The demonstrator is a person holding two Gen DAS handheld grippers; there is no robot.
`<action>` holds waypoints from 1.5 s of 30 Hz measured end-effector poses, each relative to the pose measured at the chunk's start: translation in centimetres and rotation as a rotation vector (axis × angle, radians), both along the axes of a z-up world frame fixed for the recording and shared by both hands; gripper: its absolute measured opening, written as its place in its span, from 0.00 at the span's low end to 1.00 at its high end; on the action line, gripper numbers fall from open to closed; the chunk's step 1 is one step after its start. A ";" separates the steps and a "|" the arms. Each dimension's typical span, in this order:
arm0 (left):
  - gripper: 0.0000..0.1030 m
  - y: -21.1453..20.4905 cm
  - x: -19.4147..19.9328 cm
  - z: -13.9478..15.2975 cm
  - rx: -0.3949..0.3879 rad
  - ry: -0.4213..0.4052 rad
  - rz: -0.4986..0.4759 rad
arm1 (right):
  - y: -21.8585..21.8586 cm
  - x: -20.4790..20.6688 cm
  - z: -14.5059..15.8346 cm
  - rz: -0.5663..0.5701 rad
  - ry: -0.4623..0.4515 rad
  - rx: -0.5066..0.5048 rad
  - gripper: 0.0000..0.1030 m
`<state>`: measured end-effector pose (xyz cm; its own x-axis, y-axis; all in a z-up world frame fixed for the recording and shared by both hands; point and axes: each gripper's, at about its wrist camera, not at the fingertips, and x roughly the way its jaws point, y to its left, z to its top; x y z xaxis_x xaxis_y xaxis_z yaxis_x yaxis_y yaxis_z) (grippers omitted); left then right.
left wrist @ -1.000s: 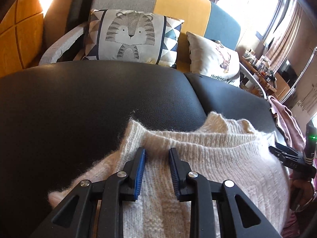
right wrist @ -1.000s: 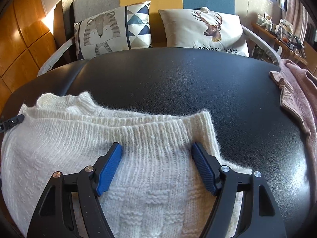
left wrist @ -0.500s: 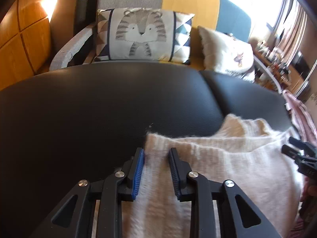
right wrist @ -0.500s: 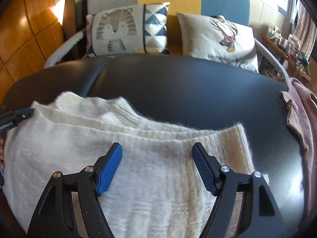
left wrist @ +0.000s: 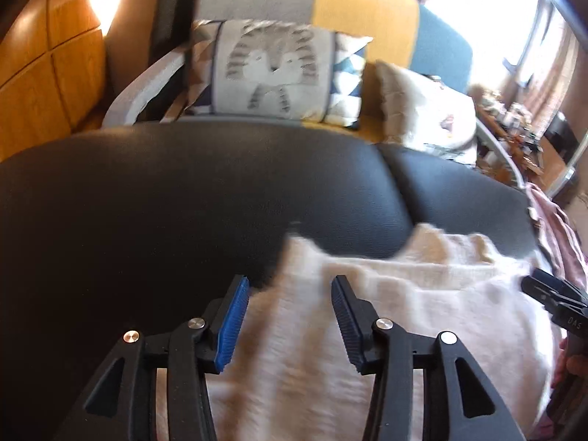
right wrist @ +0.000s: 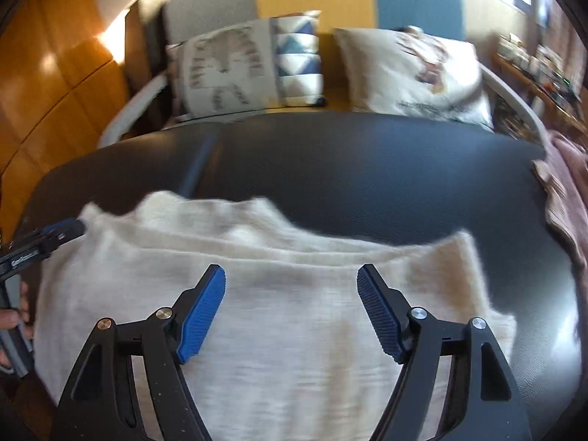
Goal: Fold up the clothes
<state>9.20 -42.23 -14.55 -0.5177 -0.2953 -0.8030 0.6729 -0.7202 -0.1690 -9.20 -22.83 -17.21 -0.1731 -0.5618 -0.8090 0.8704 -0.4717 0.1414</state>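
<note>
A: Left gripper (left wrist: 288, 316) jaws opening, cream sweater (left wrist: 404, 312) under the gap, pads clear of the knit. Right?

B: Right gripper (right wrist: 290, 308) spread wide, nothing pinched. Sweater lies folded on the black cushion (right wrist: 367, 169), under both tools, filling 6 o'clock.

A: Beyond it?

B: Pink garment (right wrist: 566, 191) at 3 o'clock on the cushion edge. Tiger pillow (right wrist: 224, 70) at 11, deer pillow (right wrist: 415, 70) at 1, both blurred.

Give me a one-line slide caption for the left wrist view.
Left gripper, jaws opening, over a cream knit sweater on a black cushion.
</note>
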 end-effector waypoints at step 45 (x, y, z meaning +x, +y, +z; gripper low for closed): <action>0.07 1.5 -2.3 -1.6 0.082 -0.024 -0.099 | -3.8 3.3 -1.7 0.086 -0.043 0.030 0.43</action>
